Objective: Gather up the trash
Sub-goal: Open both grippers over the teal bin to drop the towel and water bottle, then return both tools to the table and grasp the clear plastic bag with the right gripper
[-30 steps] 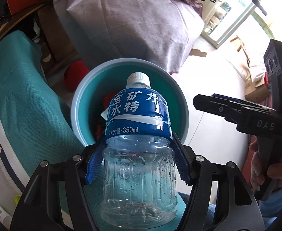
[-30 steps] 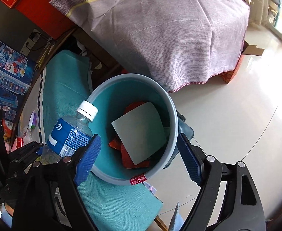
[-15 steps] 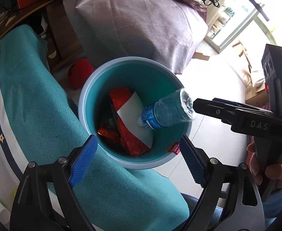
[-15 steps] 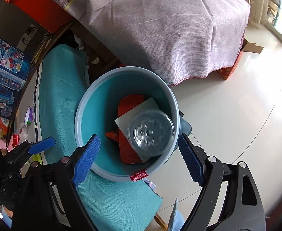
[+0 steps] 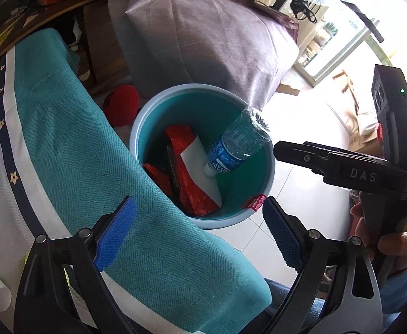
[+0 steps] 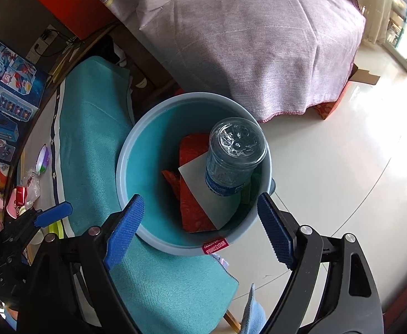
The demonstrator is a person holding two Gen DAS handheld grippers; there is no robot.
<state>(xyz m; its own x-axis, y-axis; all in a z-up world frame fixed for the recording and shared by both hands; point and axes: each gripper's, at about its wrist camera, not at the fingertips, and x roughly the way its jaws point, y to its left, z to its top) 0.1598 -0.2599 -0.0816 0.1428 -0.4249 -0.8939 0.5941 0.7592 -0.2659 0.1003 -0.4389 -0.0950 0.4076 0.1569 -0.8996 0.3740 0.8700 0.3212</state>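
Overhead, left gripper (image 5: 199,235) tilted down, fingers (image 5: 116,235) opening

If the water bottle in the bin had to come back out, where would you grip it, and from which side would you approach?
Grip the water bottle around its clear lower body, just below the upturned base, coming straight down from above. It stands cap-down and tilted, leaning on the bin wall, so that end is highest and bare; the cap is low among the wrappers.

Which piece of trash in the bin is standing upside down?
The clear water bottle with the blue label. It leans cap-down, bottom up, against the bin wall, while the red wrappers and white card lie beneath it.
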